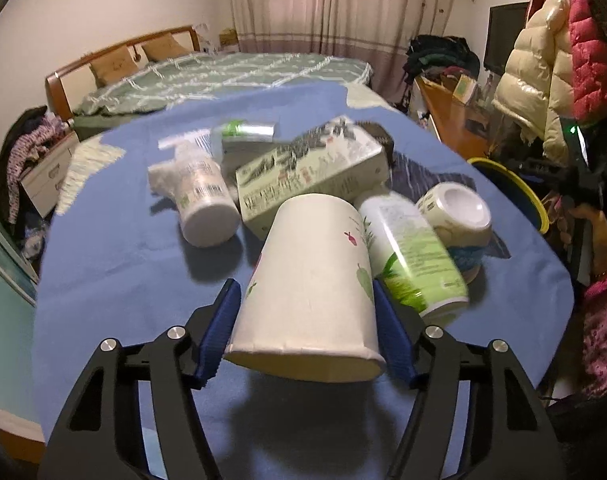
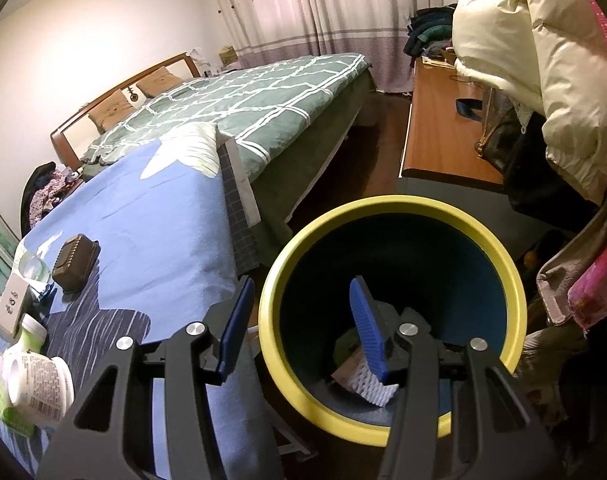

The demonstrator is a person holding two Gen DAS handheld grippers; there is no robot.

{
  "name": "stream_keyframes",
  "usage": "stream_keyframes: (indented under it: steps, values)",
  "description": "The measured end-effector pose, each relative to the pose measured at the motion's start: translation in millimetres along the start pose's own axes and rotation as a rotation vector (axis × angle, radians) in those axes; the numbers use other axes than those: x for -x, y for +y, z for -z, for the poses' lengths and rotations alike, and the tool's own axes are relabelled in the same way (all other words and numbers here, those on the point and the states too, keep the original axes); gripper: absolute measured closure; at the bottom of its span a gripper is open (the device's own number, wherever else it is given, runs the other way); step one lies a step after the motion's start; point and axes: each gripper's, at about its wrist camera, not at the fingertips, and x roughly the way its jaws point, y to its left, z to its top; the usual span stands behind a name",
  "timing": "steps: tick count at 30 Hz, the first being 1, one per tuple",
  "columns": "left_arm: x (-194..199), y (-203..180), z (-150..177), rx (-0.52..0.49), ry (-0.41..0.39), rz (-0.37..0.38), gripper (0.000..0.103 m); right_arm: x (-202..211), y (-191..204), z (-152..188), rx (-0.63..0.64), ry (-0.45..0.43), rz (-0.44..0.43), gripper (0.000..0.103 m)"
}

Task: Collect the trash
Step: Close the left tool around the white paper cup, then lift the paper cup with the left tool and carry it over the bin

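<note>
My left gripper (image 1: 305,300) is shut on a white paper cup (image 1: 307,280) with green and red prints, holding it tipped above the blue cloth (image 1: 123,260). Behind it lie a green-white bottle (image 1: 411,252), a carton box (image 1: 311,168), a white bottle (image 1: 199,192), a small white jar (image 1: 455,208) and a green-capped tube (image 1: 243,130). My right gripper (image 2: 299,312) is open and empty; one finger hangs over the yellow-rimmed bin (image 2: 383,436), the other outside its rim. White and green trash (image 2: 363,384) lies at the bin's bottom.
A dark brown box (image 2: 73,262) lies on the cloth farther back. A bed with a green checked quilt (image 2: 263,100) stands behind the table. A wooden desk (image 2: 435,128) and hanging puffy coats (image 2: 543,60) are on the right, close to the bin.
</note>
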Motion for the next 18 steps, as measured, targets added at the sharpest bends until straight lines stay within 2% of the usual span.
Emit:
stream_keyframes:
  steps: [5, 9, 13, 18]
  values:
    - [32.4, -8.1, -16.5, 0.004, -0.075, -0.022, 0.037, 6.2, -3.0, 2.5, -0.003, -0.009, -0.005, 0.055]
    - [48.0, -22.0, -34.7, 0.000, -0.129, -0.008, 0.037, 15.3, -8.9, 3.5, -0.010, -0.027, -0.005, 0.055]
    - [45.2, -47.8, -58.9, -0.013, -0.163, 0.046, 0.037, 26.1, -18.6, 2.9, -0.025, -0.049, -0.003, 0.055]
    - [24.0, -97.1, -93.0, -0.033, -0.159, 0.155, 0.037, 45.0, -39.0, 2.8, -0.050, -0.089, 0.009, 0.054]
